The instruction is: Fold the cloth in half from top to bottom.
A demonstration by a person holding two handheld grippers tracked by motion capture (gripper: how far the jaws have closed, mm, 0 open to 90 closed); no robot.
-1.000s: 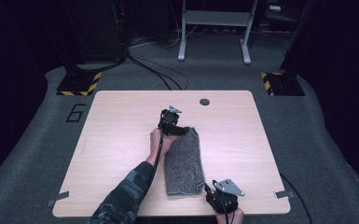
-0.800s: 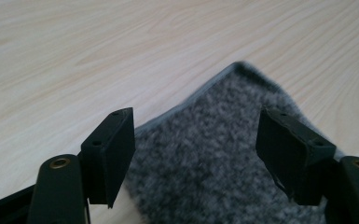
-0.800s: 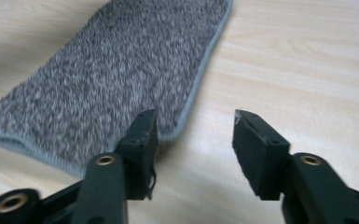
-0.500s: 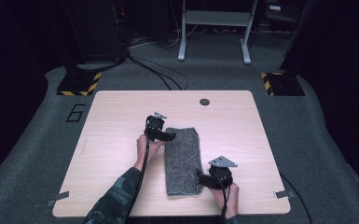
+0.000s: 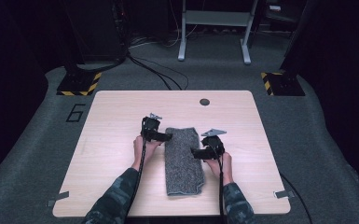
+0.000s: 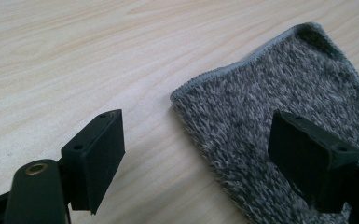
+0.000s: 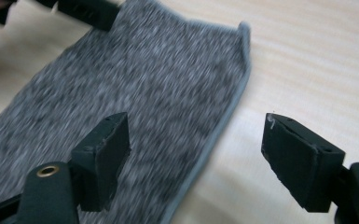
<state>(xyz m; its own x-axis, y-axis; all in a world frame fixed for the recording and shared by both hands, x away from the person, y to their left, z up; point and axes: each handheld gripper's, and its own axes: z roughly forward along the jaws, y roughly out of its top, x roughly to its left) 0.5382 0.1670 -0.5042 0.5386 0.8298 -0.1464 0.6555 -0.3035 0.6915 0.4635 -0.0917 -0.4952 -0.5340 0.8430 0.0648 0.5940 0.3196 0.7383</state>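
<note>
— So where do things stand on the table [image 5: 121, 186]?

— Well, the grey towel [image 5: 183, 161] lies flat near the middle of it, folded into a long strip running away from me. A second ago my right gripper [image 5: 196, 152] was down at the strip's near end; now I have brought it up along the right edge, about level with the middle. My left gripper [image 5: 167, 136] has slid back from the far end and now sits at the left edge, near the far left corner.

— And the jaws?

— Both pairs have just been opening and now stand wide, with nothing pinched. In the left gripper view one jaw hangs over bare wood and the other over the towel [image 6: 270, 98], so the edge runs between them. The right gripper view shows the same over the hemmed right edge of the towel [image 7: 158, 79].

— Meaning?

— I'd say that fold is finished and let go. Each gripper looks lined up to take a long edge for the next fold.
</note>
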